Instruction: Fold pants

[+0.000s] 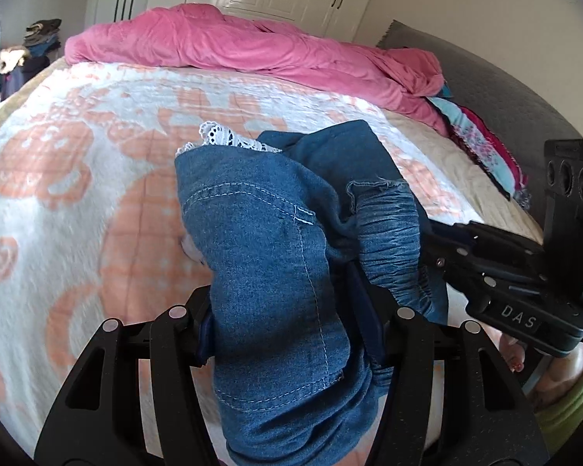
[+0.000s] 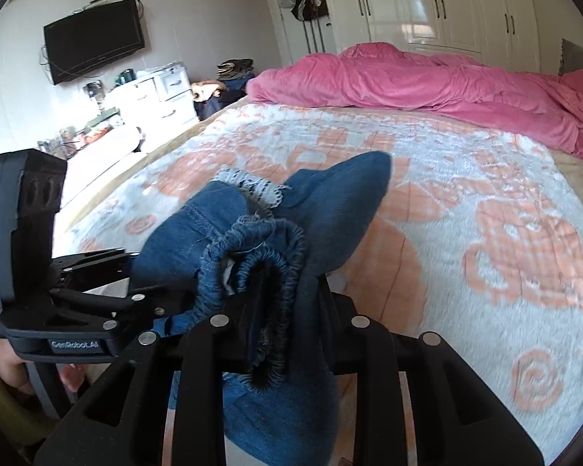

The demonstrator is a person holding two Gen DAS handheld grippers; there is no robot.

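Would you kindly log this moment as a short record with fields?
garment: denim pants, bunched, lace trim
left tool: shut on the denim pants
right tool: shut on the elastic waistband
garment position: held up between both tools, over the bed
surface: patterned blanket
behind: pink duvet, white wardrobe

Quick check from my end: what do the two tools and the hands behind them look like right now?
Both are matte black, angular linkages with silver rivets. The right tool reads "DAS"; the left tool reads "GenRobot.AI". Each carries an upright black block. The hands wear lime-green sleeves. No cables visible.
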